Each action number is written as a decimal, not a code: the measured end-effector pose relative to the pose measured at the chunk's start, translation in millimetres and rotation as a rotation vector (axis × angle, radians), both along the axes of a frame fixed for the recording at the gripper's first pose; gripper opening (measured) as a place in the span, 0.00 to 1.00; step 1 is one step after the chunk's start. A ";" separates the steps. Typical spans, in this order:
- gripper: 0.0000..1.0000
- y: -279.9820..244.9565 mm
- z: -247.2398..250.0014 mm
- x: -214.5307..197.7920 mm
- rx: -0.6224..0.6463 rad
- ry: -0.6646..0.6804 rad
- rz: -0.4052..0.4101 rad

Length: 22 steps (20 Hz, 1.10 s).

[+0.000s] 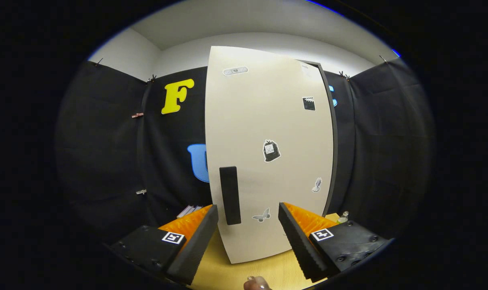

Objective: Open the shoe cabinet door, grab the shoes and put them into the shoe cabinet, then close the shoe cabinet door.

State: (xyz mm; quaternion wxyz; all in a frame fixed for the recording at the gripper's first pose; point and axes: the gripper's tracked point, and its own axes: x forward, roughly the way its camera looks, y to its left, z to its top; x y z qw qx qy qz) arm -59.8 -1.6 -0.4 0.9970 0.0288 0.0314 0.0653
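Fingers (292,237) of the gripper (248,237) spread wide at the bottom of the frame, gripping nothing; between them show a strip of wooden table (276,270) and, at the very bottom centre, a small rounded thing (256,283) that I cannot identify.

Just beyond the fingertips, filling the centre of the frame, stands the cabinet's pale door (268,141). Its dark upright handle (230,195) sits low on the left side of the door, just ahead of the left finger and not touched by it. A few stickers dot the door. Along the door's right edge runs a dark frame strip (331,133), and the door seems to lie flush with it, so I judge it closed, though the fisheye bend makes a slight gap hard to rule out.

Nothing of the cabinet's inside can be seen, so whether shoes are in it I cannot tell. I can make out no shoes on the table by the cabinet either. Some flat pale things (189,210) lie at lower left beyond the left finger, and a small bottle-like thing (343,217) stands at lower right; both are too small to name.

A shut door with free fingers near the handle fits two stages: shoes yet to go in, or shoes inside and the door closed again. These pictures do not settle which.
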 end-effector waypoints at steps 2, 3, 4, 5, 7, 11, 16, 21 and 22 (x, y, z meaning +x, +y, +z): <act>0.98 8.1 1.8 -4.3 -0.012 -0.010 0.013; 0.98 9.9 1.4 -5.6 -0.017 -0.009 0.013; 0.98 11.3 1.3 -7.4 -0.020 -0.008 0.012; 0.98 12.7 1.1 -8.5 -0.023 -0.009 0.016; 0.98 9.9 0.6 -12.8 -0.029 -0.008 0.010; 0.97 6.3 1.5 -9.8 -0.028 -0.008 0.000; 0.97 0.8 1.9 -13.6 -0.018 -0.012 -0.009; 0.98 -0.6 0.1 -15.1 -0.023 -0.007 0.001; 0.97 -1.1 -0.2 -15.5 -0.020 -0.009 0.002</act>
